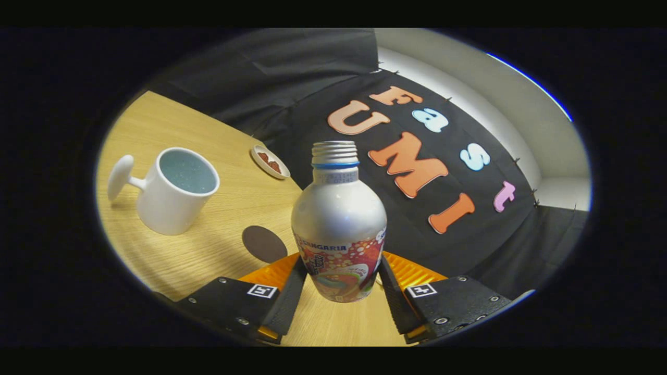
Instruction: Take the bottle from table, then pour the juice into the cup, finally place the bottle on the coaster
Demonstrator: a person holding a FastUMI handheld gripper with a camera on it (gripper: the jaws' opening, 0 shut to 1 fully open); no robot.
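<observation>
We see the gripper (pixel 338 284) clenched on the bottle (pixel 338 224), one finger pressing each side of its printed lower body. The bottle stands upright between the fingers, its cap off and its threaded neck bare, with the wooden table (pixel 208 250) below it. The white cup (pixel 174 190) sits on the table well off to the left beyond the fingers. A dark round coaster (pixel 263 243) lies just ahead of the left finger. A small dish (pixel 269 162) rests near the table's far edge.
</observation>
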